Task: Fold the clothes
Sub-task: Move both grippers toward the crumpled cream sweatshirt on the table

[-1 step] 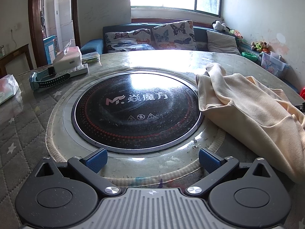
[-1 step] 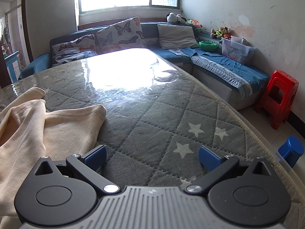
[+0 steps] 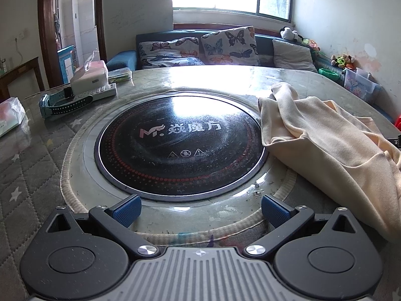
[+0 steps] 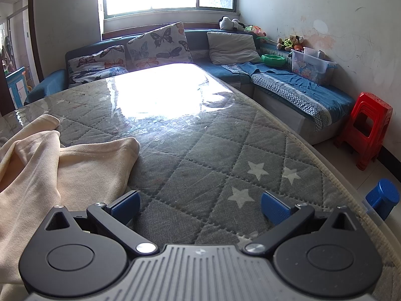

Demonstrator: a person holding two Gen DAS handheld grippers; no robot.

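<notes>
The cream garment [image 3: 333,150] is lying crumpled on the quilted table [image 4: 225,155], its near edge overlapping the rim of the black hotplate [image 3: 180,145] set in the table's middle. You are holding your left gripper [image 3: 200,212] over the hotplate's near rim with the jaws spread wide and nothing between them, the garment lying to its right. You are holding your right gripper [image 4: 200,209] over bare quilting, jaws likewise spread and gripping nothing, its left fingertip [image 4: 126,207] sitting just beside the garment's edge.
</notes>
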